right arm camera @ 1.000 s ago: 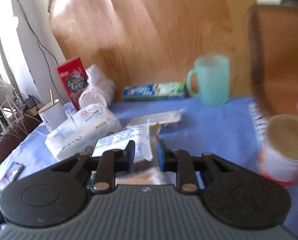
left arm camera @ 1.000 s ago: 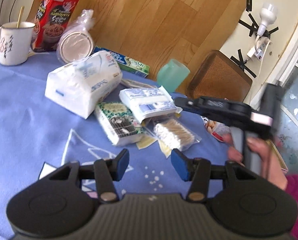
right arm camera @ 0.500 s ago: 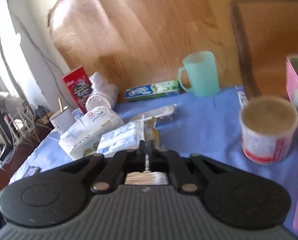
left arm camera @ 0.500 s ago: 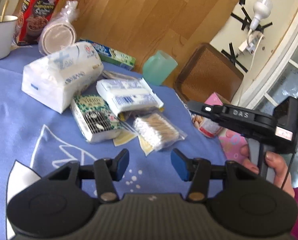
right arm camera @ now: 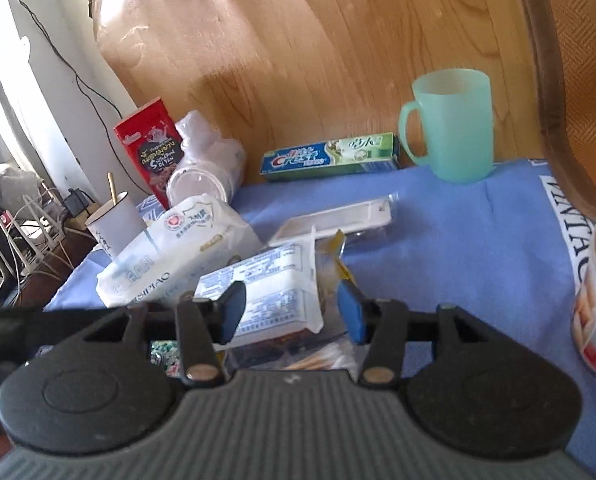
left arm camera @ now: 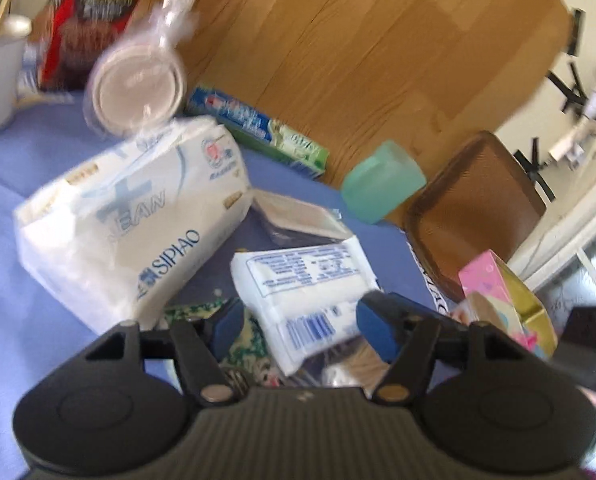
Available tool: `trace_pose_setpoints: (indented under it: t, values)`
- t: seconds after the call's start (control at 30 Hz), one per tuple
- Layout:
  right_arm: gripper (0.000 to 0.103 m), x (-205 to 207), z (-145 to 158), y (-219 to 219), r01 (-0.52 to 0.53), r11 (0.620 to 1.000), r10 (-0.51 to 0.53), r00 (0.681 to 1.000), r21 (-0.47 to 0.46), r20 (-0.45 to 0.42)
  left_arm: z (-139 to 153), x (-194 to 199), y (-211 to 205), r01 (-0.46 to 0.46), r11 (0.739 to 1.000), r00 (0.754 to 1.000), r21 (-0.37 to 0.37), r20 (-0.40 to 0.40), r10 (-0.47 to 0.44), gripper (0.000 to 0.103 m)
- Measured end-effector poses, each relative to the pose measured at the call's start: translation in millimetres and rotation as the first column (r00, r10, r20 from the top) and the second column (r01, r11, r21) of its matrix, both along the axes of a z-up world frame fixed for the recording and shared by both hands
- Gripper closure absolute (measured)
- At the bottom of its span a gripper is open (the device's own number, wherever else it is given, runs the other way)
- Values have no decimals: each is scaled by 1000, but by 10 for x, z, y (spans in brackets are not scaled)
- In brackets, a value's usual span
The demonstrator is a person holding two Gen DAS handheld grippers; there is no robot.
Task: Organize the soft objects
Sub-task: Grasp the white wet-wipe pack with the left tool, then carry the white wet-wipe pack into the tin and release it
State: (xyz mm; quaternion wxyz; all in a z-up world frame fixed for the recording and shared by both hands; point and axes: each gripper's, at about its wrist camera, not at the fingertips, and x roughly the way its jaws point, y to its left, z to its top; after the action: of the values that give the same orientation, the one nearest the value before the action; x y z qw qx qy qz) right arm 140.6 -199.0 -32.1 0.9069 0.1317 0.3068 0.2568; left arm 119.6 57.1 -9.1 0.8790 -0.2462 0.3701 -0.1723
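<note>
Two grippers crowd one spot, both hovering low over the small white tissue pack (left arm camera: 304, 280) with blue print. The left gripper (left arm camera: 300, 330) has its blue-padded fingers spread wide, one on each side of that pack's near end, not visibly pressing it. The right gripper (right arm camera: 292, 312) is spread just as wide, its pads flanking the same pack (right arm camera: 266, 284) from the other angle; contact cannot be told here either.

Everything else sits around that pack on the blue tablecloth (right arm camera: 458, 240). Just to its left leans the big SIPIAO tissue bag (left arm camera: 130, 216). Behind it lies a flat white tray in clear wrap (right arm camera: 338, 216), and farther back a toothpaste box (right arm camera: 330, 156) rests against the wooden wall. The mint green mug (right arm camera: 454, 124) stands upright to the right of that box. Under the pack's near edge, a bag of cotton swabs (right arm camera: 318, 358) peeks out, and a green patterned packet (left arm camera: 246, 334) shows between the left gripper's fingers. Well right of the pack stands a pink box (left arm camera: 494, 292).
</note>
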Motion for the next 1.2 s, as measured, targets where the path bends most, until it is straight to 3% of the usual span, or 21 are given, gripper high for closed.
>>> trace_pose_setpoints:
  t: [0.13,0.3,0.4,0.6,0.77,0.83,0.9,0.97,1.03,1.1,1.2]
  values:
    - [57,-46,1,39,-42,999,42,999,-16,-7,46,-43,-164,61,998,998,-23,19,-60,45]
    - [60,-454,127,-256,28,999,-29,999,41,30,255,-465,-500,186,982,977,7,105,-186,45]
    - [60,-885,165,-480,82,996,-85,994,46,71,218,-758,-820,276,960,953,41,115,-279,45]
    - [61,-1655,11,-818,242,970,-238,967,-32,95,0,-1089,-1367,414,905,906,96,52,-420,45]
    - [60,-1899,-231,-1016,283,959,-282,958,-29,44,-114,-1205,-1581,436,884,896,171,11,-444,43]
    - [59,-1963,-283,-1031,286,957,-283,957,-46,61,-103,-1222,-1574,426,884,901,194,5,-435,39]
    - [44,-2014,-290,-1031,274,958,-267,959,-81,93,-60,-1217,-1510,408,895,909,179,17,-417,34]
    - [38,-2038,-292,-989,248,960,-232,965,-127,124,-23,-1198,-1471,389,905,917,172,24,-399,34]
    - [37,-2049,-311,-959,219,956,-190,969,-193,157,-24,-1132,-1511,390,905,917,170,13,-398,37]
    - [37,-2033,-353,-943,192,946,-147,972,-259,184,-110,-1062,-1610,415,894,909,170,-33,-416,56]
    - [38,-1949,-396,-871,195,929,-127,966,-314,226,-84,-1133,-1745,442,878,895,182,-23,-446,56]
